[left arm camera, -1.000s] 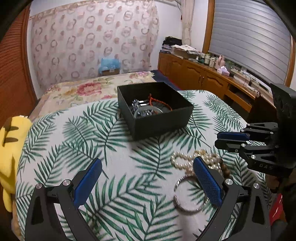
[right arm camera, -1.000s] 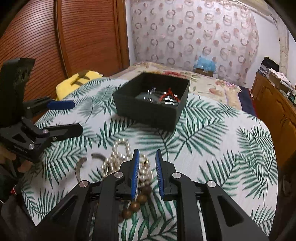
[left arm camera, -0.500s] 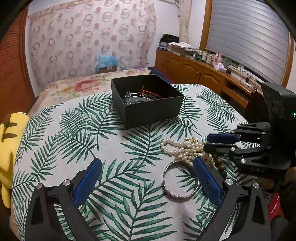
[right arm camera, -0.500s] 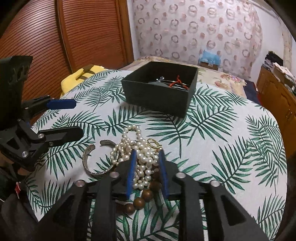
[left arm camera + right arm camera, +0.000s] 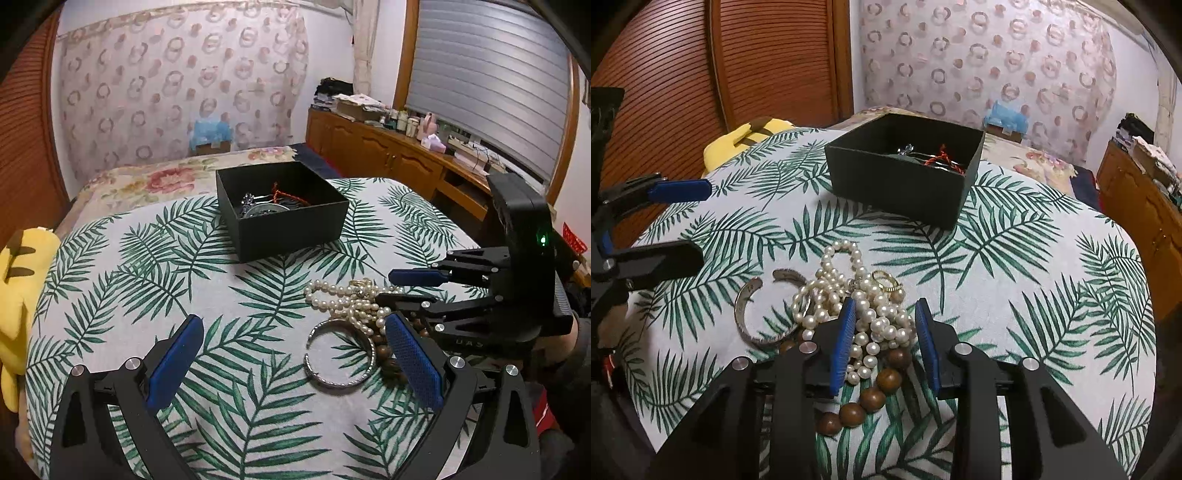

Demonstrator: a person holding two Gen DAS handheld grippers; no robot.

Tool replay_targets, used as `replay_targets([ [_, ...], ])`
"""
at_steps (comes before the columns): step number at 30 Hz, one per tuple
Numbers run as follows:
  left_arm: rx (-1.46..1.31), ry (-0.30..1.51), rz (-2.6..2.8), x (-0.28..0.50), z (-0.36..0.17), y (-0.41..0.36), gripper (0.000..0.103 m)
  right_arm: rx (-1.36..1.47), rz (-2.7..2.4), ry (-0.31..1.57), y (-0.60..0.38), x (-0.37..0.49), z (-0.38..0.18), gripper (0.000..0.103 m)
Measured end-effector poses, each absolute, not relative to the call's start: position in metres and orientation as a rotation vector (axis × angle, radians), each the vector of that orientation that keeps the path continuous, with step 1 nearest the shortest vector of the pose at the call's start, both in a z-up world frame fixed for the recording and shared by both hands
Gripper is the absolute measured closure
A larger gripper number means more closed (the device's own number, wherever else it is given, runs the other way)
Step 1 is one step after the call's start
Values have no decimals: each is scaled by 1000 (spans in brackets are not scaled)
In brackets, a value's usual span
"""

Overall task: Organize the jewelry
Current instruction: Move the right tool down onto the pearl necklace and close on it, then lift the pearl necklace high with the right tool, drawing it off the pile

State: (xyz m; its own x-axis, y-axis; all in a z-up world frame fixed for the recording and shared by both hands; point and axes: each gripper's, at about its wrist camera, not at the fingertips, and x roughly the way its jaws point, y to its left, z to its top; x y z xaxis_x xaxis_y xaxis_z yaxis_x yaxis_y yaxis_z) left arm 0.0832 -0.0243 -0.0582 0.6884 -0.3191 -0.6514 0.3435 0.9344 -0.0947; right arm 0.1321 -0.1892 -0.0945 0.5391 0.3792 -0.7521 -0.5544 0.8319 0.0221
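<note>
A pile of jewelry lies on the leaf-print cloth: a pearl necklace (image 5: pixel 849 291), a gold ring (image 5: pixel 886 282), a silver cuff bracelet (image 5: pixel 750 310) and a brown wooden bead bracelet (image 5: pixel 875 391). My right gripper (image 5: pixel 885 308) hangs low over the pile. Its jaws are opening, with pearl strands between the blue pads. Behind stands an open black box (image 5: pixel 901 173) with a red cord and silver pieces inside. My left gripper (image 5: pixel 293 325) is wide open and empty, just left of the cuff bracelet (image 5: pixel 336 354) and the pearl necklace (image 5: pixel 343 299). The right gripper (image 5: pixel 391 288) reaches in from the right.
A yellow plush toy (image 5: pixel 22 295) lies at the cloth's left edge. Behind the black box (image 5: pixel 284 218) is a floral bedspread (image 5: pixel 166 181). A wooden cabinet (image 5: pixel 388 162) with clutter runs along the right wall, and a slatted wooden door (image 5: pixel 720 66) stands on the left.
The right gripper came down onto the jewelry pile and its jaws spread from a narrow gap to straddle the pearls. The left gripper shifted slightly; the pile now sits more fully in its view.
</note>
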Motion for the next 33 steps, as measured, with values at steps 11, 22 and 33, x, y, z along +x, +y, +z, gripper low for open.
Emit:
replay_targets([
  [11,26,724,-378,84,-60,-27,8,-166,525,802,-209,129,-85,95],
  [22,35,748,-386,98,-67,-38,8,-120,482,679,-245,120,-38,95],
  [33,94,778,-359,115,-74,-57,8,-92,418,615,-287,117,-17,95],
])
